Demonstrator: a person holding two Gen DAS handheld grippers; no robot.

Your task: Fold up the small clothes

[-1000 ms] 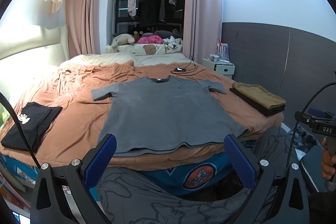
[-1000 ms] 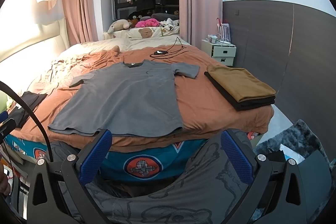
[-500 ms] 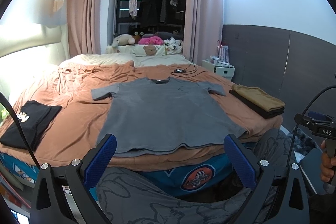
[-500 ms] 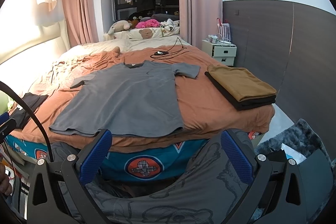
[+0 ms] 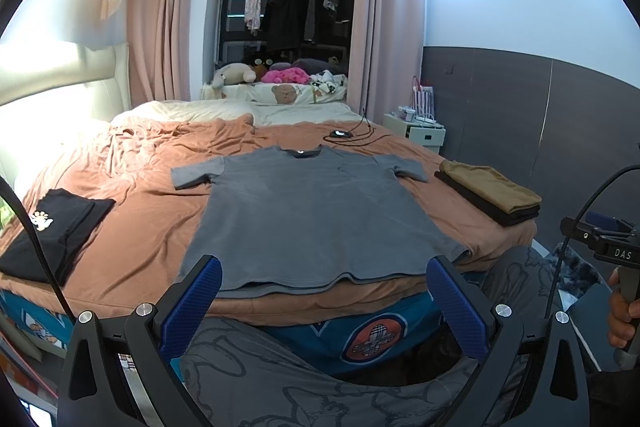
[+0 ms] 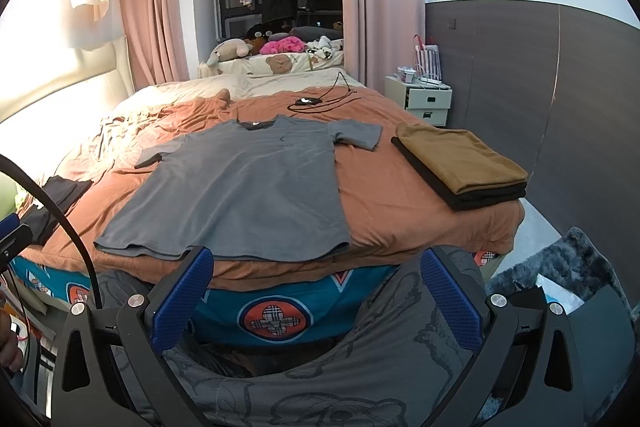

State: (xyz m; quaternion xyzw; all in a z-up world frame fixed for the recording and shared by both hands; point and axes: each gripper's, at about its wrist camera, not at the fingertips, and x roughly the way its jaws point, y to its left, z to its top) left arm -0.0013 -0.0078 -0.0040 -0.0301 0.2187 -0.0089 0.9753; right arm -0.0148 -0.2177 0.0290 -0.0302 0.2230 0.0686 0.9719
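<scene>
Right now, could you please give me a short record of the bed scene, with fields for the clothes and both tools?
shirt to fold: grey T-shirt, spread flat, collar at the far end
surface: bed with orange sheet
folded pile, right side: brown top on a black garment
folded item, left side: black garment
left tool: open, empty, short of the hem
right tool: open, empty, short of the hem
</scene>
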